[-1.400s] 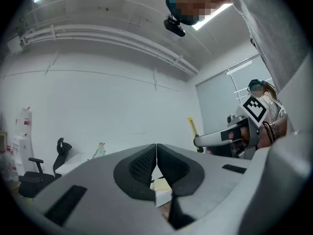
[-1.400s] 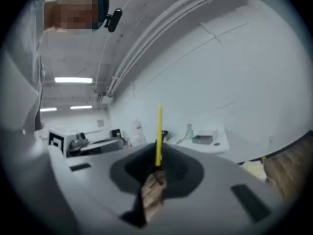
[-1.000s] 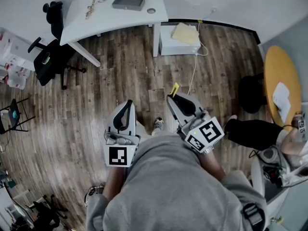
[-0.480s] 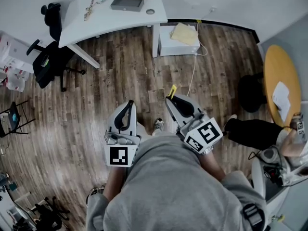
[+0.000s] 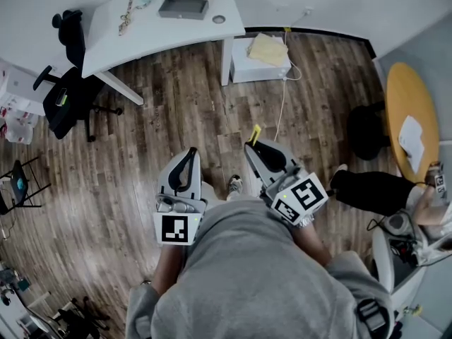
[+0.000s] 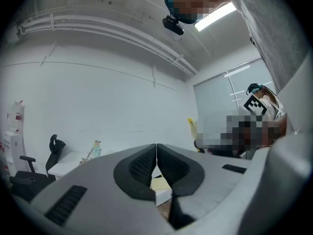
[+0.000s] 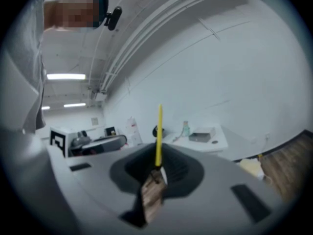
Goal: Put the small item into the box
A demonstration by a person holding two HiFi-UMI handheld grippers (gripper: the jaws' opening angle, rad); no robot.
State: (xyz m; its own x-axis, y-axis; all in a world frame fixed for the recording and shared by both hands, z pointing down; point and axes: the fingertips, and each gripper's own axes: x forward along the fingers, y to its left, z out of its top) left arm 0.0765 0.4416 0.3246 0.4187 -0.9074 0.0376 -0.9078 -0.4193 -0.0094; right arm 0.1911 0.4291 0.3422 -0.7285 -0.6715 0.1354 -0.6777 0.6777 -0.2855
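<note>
My right gripper (image 5: 252,145) is shut on a thin flat yellow item (image 5: 255,133) that sticks out past its tips; in the right gripper view the yellow item (image 7: 158,135) stands edge-on between the jaws of the right gripper (image 7: 159,166). My left gripper (image 5: 190,151) is shut with nothing in it; in the left gripper view the left gripper (image 6: 156,160) has its pads pressed together. A grey box (image 5: 183,7) lies on the white desk (image 5: 127,37) far ahead, also seen small as the box (image 7: 201,136). Both grippers are held close to the person's chest, above the wooden floor.
A white cabinet (image 5: 247,69) with a yellowish sheet (image 5: 268,49) on top stands beside the desk, a cable (image 5: 282,111) trailing from it. A black office chair (image 5: 67,97) is at the left. A round yellow table (image 5: 409,119) and a seated person's leg (image 5: 371,193) are at the right.
The view has drifted slightly, with the desk and chair sliding a little left and up. Both grippers keep their pose and hold.
</note>
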